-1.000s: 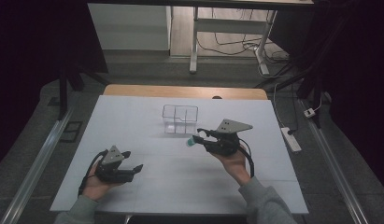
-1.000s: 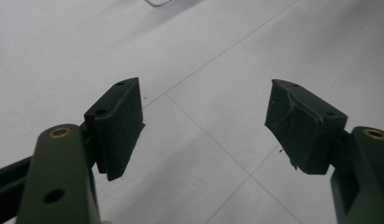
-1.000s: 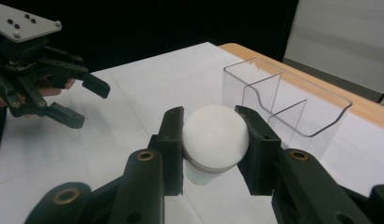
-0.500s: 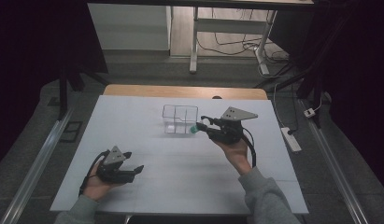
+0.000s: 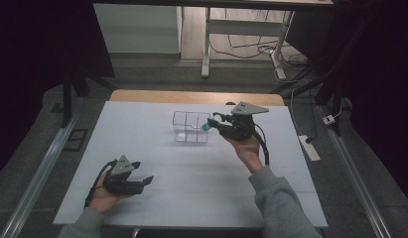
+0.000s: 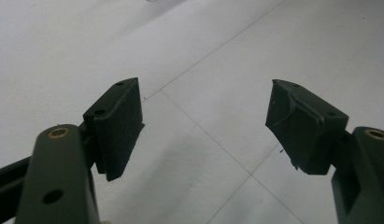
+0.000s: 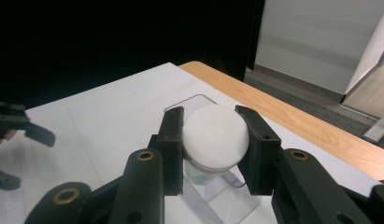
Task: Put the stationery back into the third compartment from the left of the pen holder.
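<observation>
The right gripper (image 7: 211,140) clamps a white-capped bottle (image 7: 215,135) just above the clear tray (image 5: 190,128). I judge it could clip a divider and tip if it is lowered off-centre. The left gripper (image 5: 137,181), jaws wide and empty, sits well nearer the person than the tray. White tabletop (image 5: 157,163); dark room, cables behind.

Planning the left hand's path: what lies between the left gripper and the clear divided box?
Bare white table, seen in the high view, separates the left gripper from the clear box.
</observation>
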`<action>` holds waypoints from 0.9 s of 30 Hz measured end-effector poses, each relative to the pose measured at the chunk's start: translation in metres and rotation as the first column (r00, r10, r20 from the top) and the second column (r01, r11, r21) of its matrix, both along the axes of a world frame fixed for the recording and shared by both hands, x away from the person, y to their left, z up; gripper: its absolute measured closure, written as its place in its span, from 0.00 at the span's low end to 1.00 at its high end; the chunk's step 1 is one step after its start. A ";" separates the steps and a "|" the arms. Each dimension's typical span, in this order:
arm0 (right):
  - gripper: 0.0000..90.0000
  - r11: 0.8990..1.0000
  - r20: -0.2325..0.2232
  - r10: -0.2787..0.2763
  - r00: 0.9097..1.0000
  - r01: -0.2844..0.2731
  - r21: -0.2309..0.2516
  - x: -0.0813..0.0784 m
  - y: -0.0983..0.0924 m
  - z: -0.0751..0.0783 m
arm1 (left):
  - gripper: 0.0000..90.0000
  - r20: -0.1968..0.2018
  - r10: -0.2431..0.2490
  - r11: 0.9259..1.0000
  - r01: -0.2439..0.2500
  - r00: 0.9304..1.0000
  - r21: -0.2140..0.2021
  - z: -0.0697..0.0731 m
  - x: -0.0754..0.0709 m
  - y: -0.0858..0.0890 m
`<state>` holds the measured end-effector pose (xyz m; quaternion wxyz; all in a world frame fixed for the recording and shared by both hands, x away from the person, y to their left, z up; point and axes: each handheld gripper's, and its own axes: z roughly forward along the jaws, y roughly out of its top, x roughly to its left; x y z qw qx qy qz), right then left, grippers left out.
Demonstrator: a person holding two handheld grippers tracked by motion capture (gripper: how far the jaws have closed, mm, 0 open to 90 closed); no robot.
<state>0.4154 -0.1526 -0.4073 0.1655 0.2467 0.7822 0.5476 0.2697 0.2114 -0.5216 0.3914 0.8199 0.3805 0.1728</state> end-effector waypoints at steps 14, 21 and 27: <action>0.71 0.999 -0.023 -0.039 0.999 0.039 -0.005 0.025 0.010 0.001 | 0.30 -0.003 -0.008 1.000 0.008 1.000 0.001 -0.001 0.000 0.000; 0.71 0.997 -0.043 -0.063 0.997 0.061 -0.047 0.042 0.018 -0.003 | 0.29 -0.003 -0.015 1.000 0.015 1.000 0.003 -0.001 0.000 -0.001; 0.71 0.993 -0.047 -0.069 0.997 0.064 -0.100 0.051 0.024 -0.007 | 0.29 -0.004 -0.014 1.000 0.014 1.000 0.005 -0.002 0.000 -0.001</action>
